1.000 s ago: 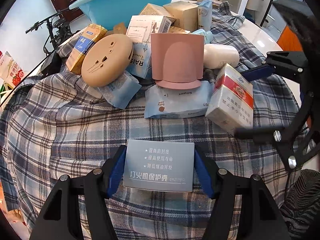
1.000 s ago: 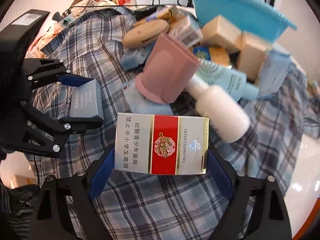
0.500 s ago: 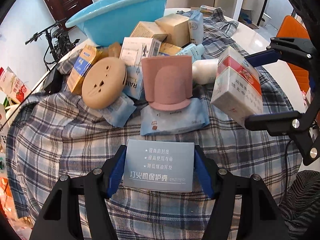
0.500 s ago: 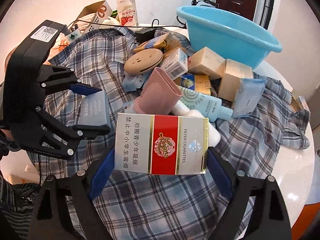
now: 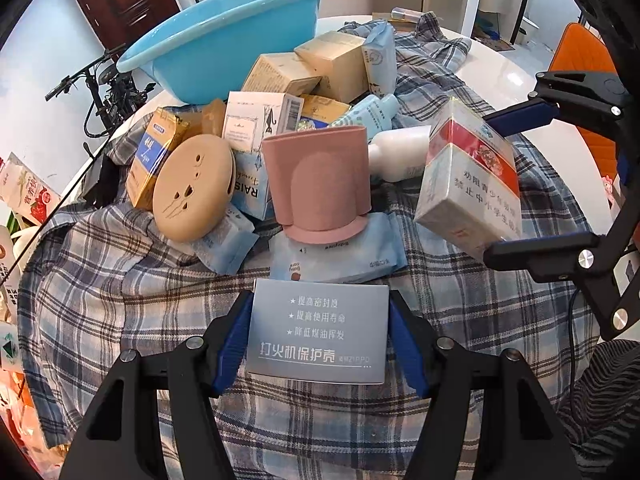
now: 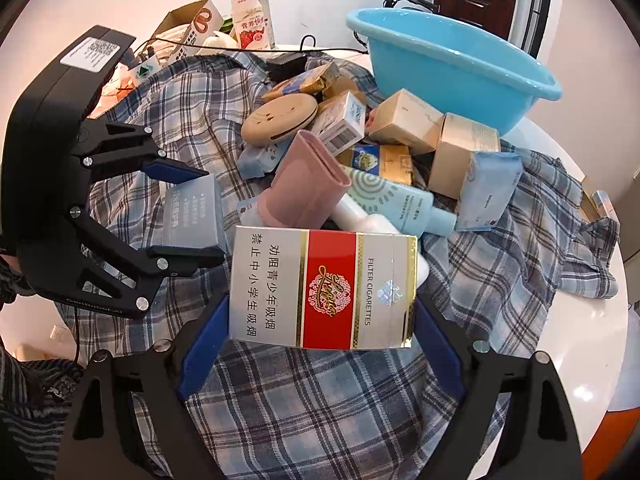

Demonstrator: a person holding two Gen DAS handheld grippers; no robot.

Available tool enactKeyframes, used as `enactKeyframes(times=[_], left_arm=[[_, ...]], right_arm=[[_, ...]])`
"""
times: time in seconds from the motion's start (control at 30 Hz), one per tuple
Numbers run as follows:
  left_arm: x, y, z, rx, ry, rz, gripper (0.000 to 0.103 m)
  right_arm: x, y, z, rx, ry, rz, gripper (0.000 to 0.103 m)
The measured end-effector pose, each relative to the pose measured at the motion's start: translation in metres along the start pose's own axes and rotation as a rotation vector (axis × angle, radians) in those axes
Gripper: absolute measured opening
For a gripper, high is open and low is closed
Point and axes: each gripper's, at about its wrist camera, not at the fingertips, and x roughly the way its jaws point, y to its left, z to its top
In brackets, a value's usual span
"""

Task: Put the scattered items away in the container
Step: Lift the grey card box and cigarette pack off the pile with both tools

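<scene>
My left gripper [image 5: 320,336] is shut on a grey lighter-case box [image 5: 318,330], held above the plaid cloth; it also shows in the right wrist view [image 6: 194,216]. My right gripper [image 6: 320,292] is shut on a red-and-white cigarette carton [image 6: 324,290], which also shows in the left wrist view [image 5: 470,188] to the right of the pile. The blue basin [image 5: 224,36] [image 6: 452,64] stands empty at the far side of the table. A pile lies before it: pink holder [image 5: 320,184], tan round case [image 5: 192,188], white bottle [image 5: 400,152], boxes and wipe packs.
A plaid shirt [image 6: 320,400] covers the round white table [image 6: 580,340]. Milk cartons and a cardboard box [image 6: 192,28] stand at the table's far left. An orange chair [image 5: 580,60] and a bicycle [image 5: 100,88] stand beyond the table.
Both grippers have risen and pulled back from the pile with their boxes held; the basin and more of the table now show.
</scene>
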Motion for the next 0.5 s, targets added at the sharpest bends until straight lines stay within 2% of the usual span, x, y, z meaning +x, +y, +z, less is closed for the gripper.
enactKeyframes(times=[0.5], left_arm=[[-0.009,-0.001,0.025,0.016,-0.02,0.019,0.067]], right_arm=[[-0.015,-0.016,0.013,-0.009,-0.033,-0.037,0.088]])
